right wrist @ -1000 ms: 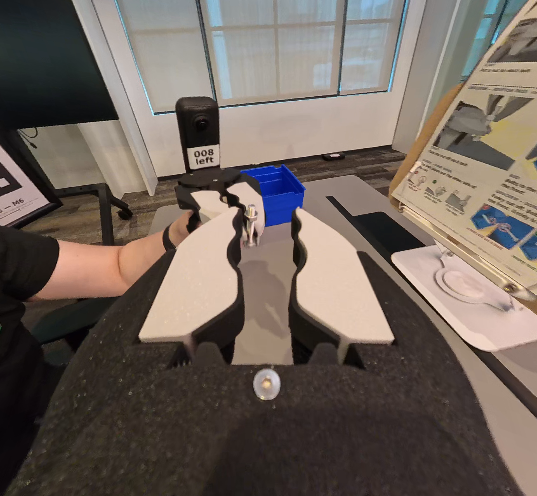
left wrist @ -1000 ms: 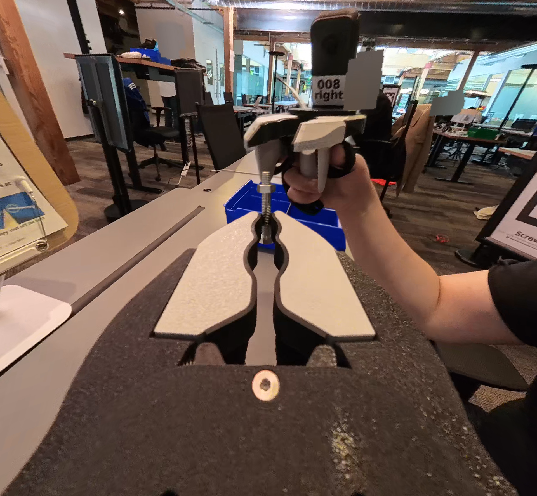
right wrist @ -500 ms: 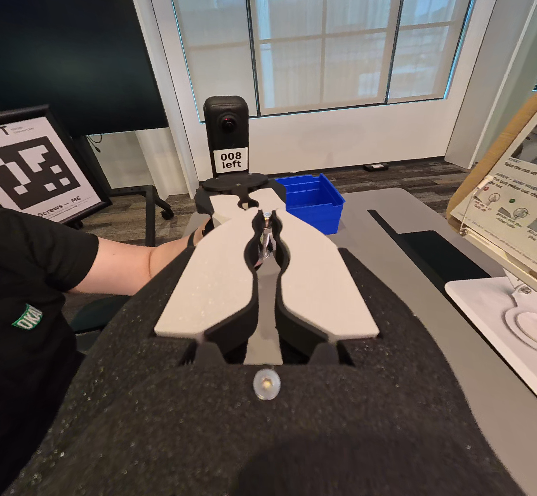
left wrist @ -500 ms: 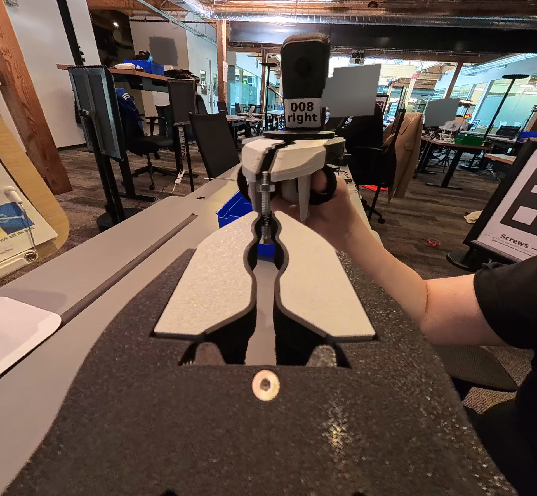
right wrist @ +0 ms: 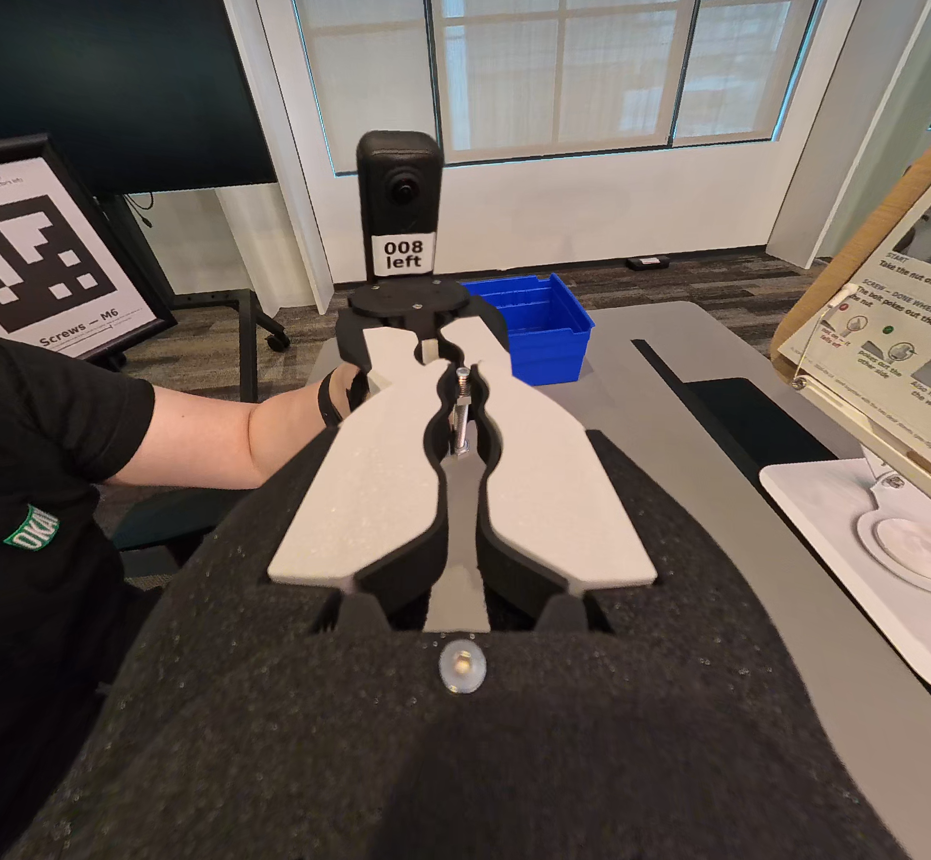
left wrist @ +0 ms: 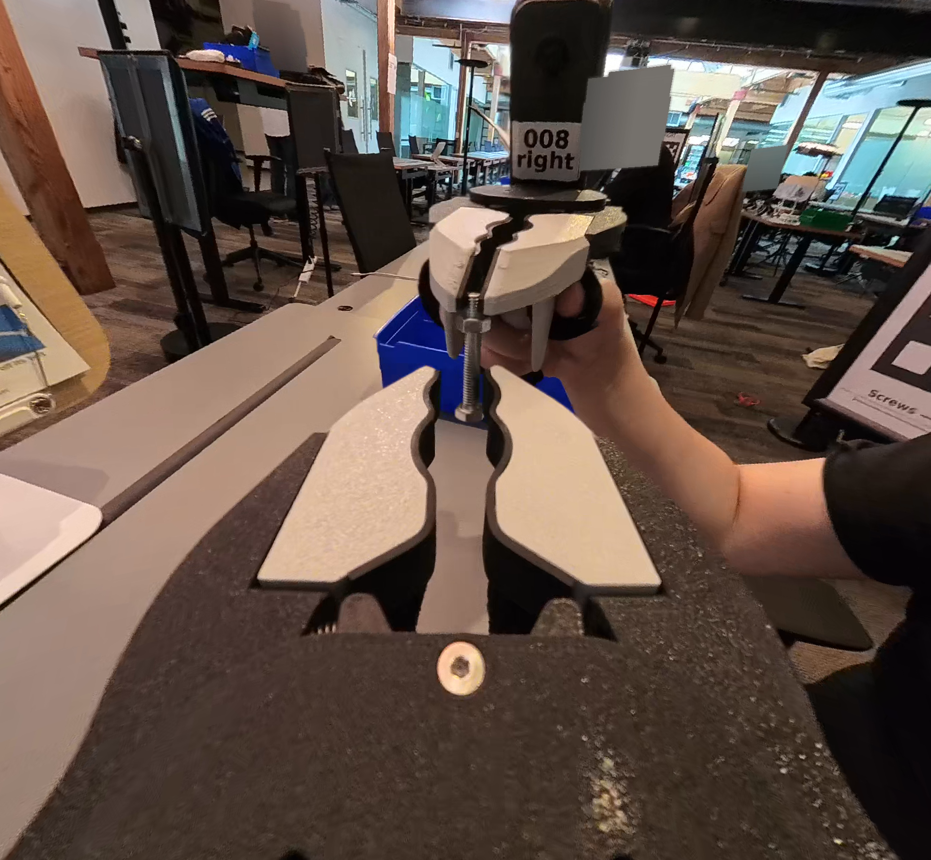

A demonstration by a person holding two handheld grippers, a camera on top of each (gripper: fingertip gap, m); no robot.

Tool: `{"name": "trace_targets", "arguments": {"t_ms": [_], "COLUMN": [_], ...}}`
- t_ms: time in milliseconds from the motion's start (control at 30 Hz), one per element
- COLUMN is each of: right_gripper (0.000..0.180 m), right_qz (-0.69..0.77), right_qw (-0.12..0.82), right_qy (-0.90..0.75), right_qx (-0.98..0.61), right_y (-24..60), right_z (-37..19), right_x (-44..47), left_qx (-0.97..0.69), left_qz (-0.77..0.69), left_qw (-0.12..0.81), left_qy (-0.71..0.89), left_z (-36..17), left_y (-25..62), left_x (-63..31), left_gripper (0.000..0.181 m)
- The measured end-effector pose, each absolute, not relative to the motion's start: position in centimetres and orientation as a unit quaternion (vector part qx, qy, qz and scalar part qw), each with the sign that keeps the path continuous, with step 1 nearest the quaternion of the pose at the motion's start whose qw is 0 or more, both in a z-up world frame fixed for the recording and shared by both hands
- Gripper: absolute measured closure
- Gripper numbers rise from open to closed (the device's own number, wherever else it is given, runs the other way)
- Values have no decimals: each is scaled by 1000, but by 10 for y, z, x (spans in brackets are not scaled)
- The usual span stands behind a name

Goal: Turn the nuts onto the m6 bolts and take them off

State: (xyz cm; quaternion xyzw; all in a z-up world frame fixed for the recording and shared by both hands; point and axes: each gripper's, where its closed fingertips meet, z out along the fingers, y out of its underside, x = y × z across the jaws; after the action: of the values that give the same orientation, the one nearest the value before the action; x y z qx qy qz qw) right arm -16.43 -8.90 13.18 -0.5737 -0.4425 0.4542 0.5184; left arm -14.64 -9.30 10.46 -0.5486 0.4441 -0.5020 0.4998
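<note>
The grey table (right wrist: 705, 332) fills the lower part of both views, with a dark groove (left wrist: 221, 428) running along it. On the far side of the table stands a blue bin (right wrist: 541, 327), and the two grippers meet just in front of it, so in the left wrist view most of the bin (left wrist: 408, 357) is hidden behind them. At the right edge of the right wrist view an instruction board (right wrist: 866, 332) leans on a white stand (right wrist: 826, 508), close to the working place. Off the table, a framed sign with a black and white marker (right wrist: 55, 256) stands on the floor at the left of the right wrist view, and office chairs (left wrist: 368, 211) stand behind the table in the left wrist view. The right gripper (left wrist: 471, 292), held by a bare hand (left wrist: 569, 357), is closed on the nut (left wrist: 473, 325), which sits high on the thread. The M6 bolt (left wrist: 471, 372) stands upright with its head (left wrist: 468, 414) at the bottom, between the tips of the left gripper (left wrist: 461, 397). The left gripper is parted: a gap shows on both sides of the bolt head and the fingers (left wrist: 373, 478) do not press it. In the right wrist view the bolt (right wrist: 461, 412) runs between the right gripper (right wrist: 461, 397) fingers, with the left gripper (right wrist: 443, 352) just behind.
</note>
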Motion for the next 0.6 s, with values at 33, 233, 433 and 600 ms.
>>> {"name": "trace_targets", "arguments": {"t_ms": [33, 233, 433, 600], "right_gripper": [175, 175, 175, 175], "right_qz": [452, 448, 445, 453], "right_qw": [519, 510, 497, 485], "right_qy": [-442, -444, -431, -425], "right_qx": [-575, -585, -607, -615], "right_y": [-88, -87, -80, -79], "right_z": [132, 127, 119, 117], "right_x": [-164, -165, -166, -166], "left_qx": [-550, -560, -577, -580], "left_qz": [-506, -516, -520, -532], "left_qw": [493, 464, 442, 427], "left_qy": [445, 452, 449, 446], "left_z": [103, 96, 88, 85], "left_y": [-93, -95, -91, -91], "left_x": [-146, -145, -144, -144], "left_gripper": [168, 175, 175, 176]}}
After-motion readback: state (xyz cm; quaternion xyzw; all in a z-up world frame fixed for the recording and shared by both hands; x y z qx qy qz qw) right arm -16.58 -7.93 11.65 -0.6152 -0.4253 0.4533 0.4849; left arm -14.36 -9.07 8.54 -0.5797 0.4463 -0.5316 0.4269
